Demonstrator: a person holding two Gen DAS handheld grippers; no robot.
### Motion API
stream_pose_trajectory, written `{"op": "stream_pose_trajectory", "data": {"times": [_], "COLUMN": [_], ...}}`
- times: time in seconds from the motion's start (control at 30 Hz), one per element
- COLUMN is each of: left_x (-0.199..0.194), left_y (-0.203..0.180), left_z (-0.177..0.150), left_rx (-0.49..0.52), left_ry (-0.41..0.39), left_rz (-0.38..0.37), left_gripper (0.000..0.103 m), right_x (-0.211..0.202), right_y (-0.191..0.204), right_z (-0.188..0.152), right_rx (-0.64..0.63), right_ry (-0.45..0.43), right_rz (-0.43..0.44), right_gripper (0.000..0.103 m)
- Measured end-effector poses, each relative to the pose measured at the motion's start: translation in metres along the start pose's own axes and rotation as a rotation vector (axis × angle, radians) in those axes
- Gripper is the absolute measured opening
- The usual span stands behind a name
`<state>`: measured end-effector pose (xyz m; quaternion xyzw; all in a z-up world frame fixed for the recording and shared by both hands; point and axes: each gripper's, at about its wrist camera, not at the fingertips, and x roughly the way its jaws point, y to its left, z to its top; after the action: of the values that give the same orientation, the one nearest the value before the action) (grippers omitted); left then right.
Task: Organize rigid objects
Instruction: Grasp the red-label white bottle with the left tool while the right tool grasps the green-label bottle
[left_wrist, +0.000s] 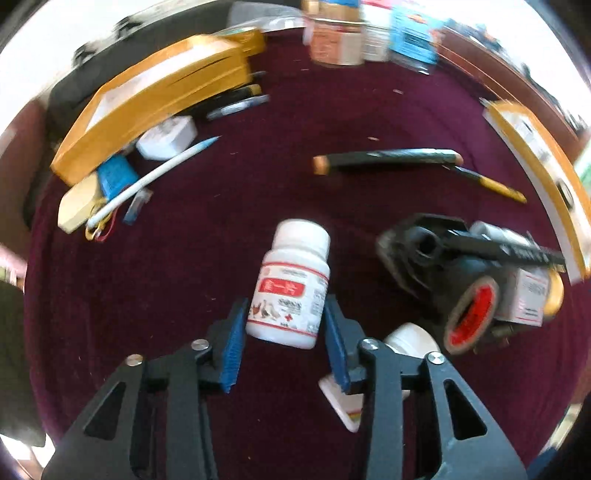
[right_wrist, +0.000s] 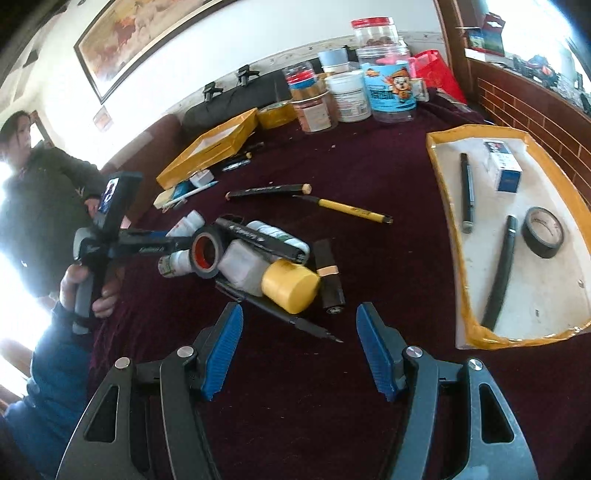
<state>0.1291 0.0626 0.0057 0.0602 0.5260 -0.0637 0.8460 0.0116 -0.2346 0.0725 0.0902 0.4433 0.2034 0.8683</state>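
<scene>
Gripping a white pill bottle (left_wrist: 291, 284), your left gripper (left_wrist: 285, 338) pointed steeply down. Your right gripper (right_wrist: 299, 350) hung half-open — empty — above the maroon tablecloth (right_wrist: 388, 177).

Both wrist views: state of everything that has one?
left gripper: shut on bottle
right gripper: open, empty
red-core tape: on edge, in the pile
tray tape: flat in tray
yellow-lid jar: on its side, lid on
red-lid jar: upright, lid on
pen: nib bare
</scene>
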Motion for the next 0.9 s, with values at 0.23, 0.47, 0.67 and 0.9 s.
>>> {"op": "stream_pose_trajectory", "data": {"times": [0.23,0.47,0.67,0.9], "left_x": [-0.005,-0.003,-0.004,0.0], "left_y": [0.014,0.032,0.047,0.054], "left_z": [-0.013,-0.01,-0.013,-0.012], "left_rx": [-0.094,-0.154,-0.186,-0.212], "left_ry": [-0.032,-0.036,-0.043,-0.027], "left_rz": [0.0,-0.059,-0.071,-0.098], "left_gripper": [0.034,0.034,0.034,0.034], "right_x": [0.028,0.07,0.133,0.182], "right_y": [0.038,0.107,0.161,0.186], "right_z": [0.008,0.04,0.059,0.049], "right_rx": [-0.041,-0.238,-0.528,-0.682], "right_ry": [0.098,0.122,0.22,0.364], "right_rz": [0.144,0.225,0.222,0.208], "right_gripper": [0.059,0.059,0.059,0.059]}}
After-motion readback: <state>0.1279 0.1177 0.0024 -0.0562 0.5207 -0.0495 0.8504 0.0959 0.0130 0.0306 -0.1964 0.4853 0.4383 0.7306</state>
